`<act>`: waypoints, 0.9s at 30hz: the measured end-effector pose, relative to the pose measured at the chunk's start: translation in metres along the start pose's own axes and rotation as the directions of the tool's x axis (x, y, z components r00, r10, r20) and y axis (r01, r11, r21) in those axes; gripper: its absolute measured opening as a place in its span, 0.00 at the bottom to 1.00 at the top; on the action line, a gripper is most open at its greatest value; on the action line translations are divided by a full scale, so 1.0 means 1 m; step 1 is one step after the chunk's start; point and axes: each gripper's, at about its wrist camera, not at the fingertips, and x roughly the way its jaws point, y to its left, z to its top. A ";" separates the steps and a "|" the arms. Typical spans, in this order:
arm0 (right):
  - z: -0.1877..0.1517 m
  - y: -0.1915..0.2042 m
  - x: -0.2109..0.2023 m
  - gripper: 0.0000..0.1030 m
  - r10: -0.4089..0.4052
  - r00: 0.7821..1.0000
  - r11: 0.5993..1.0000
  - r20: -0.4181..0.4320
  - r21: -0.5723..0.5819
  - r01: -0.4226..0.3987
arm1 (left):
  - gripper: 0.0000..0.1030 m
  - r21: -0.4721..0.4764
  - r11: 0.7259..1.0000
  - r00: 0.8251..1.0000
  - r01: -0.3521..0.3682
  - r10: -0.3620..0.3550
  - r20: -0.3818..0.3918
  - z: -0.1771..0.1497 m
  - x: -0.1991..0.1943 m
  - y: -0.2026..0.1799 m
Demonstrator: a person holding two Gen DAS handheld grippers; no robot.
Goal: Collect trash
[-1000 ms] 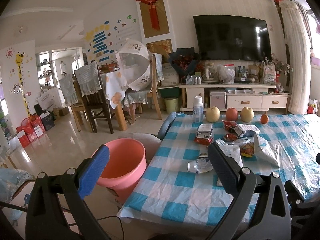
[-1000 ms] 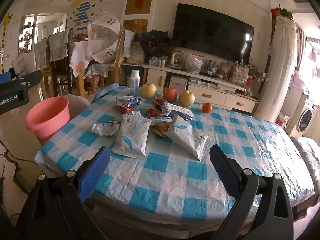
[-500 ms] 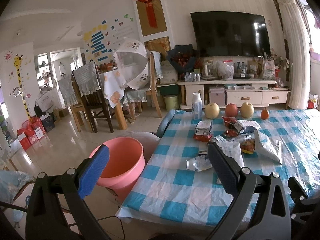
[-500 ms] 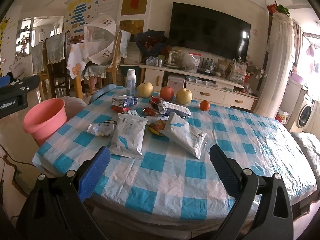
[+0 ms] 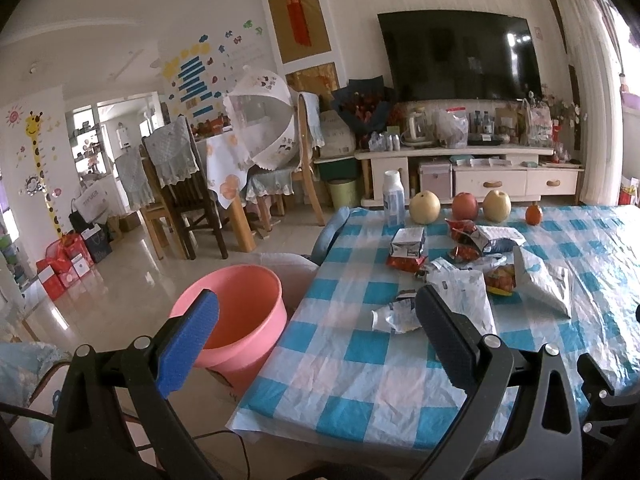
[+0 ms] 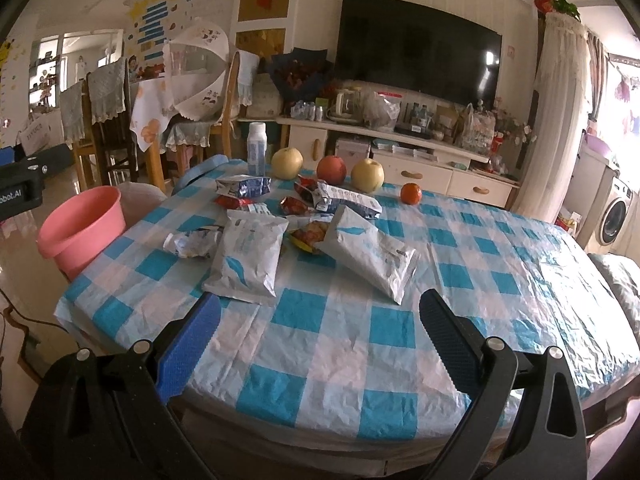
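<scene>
Several empty snack wrappers lie on the blue-checked tablecloth: two large white bags, a crumpled foil wrapper, and red and silver packets further back. A pink bucket stands on a seat left of the table. My left gripper is open and empty near the table's left front corner, beside the bucket. My right gripper is open and empty above the table's front edge.
A white bottle, two pears, an apple and an orange stand in a row at the table's far side. Dining chairs and a TV cabinet stand behind. A washing machine is far right.
Both grippers have drawn back slightly from the table and tilted a little upward. Both stay open and empty. Nothing on the table has moved.
</scene>
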 end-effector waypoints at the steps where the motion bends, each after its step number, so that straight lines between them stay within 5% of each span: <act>1: -0.001 -0.003 0.003 0.96 0.002 1.000 1.000 -0.004 0.004 -0.002 | 0.96 0.006 1.000 1.000 0.001 -0.001 -0.006 0.002 0.003 -0.005; 8: -0.013 -0.024 0.034 0.96 0.008 0.998 0.999 -0.058 0.038 -0.006 | 0.96 0.059 0.996 0.994 -0.063 0.068 -0.082 -0.006 0.032 -0.030; 17: -0.026 -0.073 0.086 0.96 0.015 0.986 0.990 -0.166 0.139 0.009 | 0.96 0.068 0.993 0.969 0.091 -0.073 -0.235 -0.043 0.082 -0.056; 22: -0.021 -0.099 0.115 0.96 0.115 0.975 0.965 -0.191 0.256 -0.064 | 0.96 -0.040 0.964 0.947 0.262 -0.265 -0.179 -0.043 0.085 -0.065; 27: -0.008 -0.116 0.142 0.96 0.175 0.966 0.946 -0.189 0.305 -0.112 | 0.96 -0.004 0.950 0.937 0.311 -0.307 -0.165 -0.038 0.097 -0.094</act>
